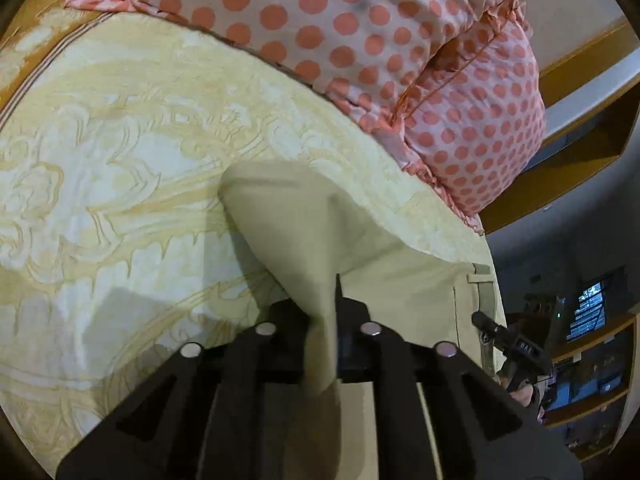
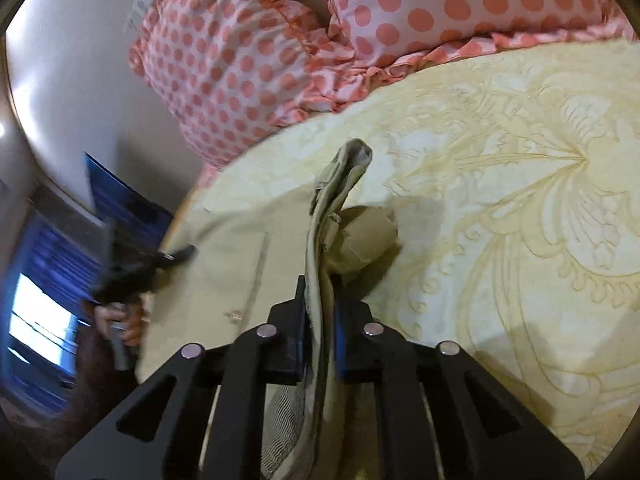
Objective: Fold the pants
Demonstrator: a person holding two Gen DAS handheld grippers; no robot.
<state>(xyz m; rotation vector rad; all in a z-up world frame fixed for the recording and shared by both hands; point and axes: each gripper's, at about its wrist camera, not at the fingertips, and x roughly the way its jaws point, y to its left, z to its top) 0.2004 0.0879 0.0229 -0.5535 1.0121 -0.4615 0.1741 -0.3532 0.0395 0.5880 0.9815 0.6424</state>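
Note:
The pants point(image 1: 400, 276) are pale khaki and lie on a yellow patterned bedspread point(image 1: 120, 168). My left gripper point(image 1: 324, 308) is shut on a fold of the pants fabric, which rises as a pointed flap ahead of the fingers. My right gripper point(image 2: 322, 308) is shut on the pants' waistband edge point(image 2: 340, 200), held up off the bed; the rest of the pants point(image 2: 240, 272) spreads to its left. The right gripper also shows in the left wrist view point(image 1: 508, 340), and the left gripper shows in the right wrist view point(image 2: 132, 268), both near the bed's edge.
Pink pillows with coral polka dots point(image 1: 400, 40) point(image 2: 260, 60) lie at the head of the bed beyond the pants. A wooden shelf unit point(image 1: 592, 352) stands past the bed's edge. A bright window with blue curtains point(image 2: 40, 312) is at the left.

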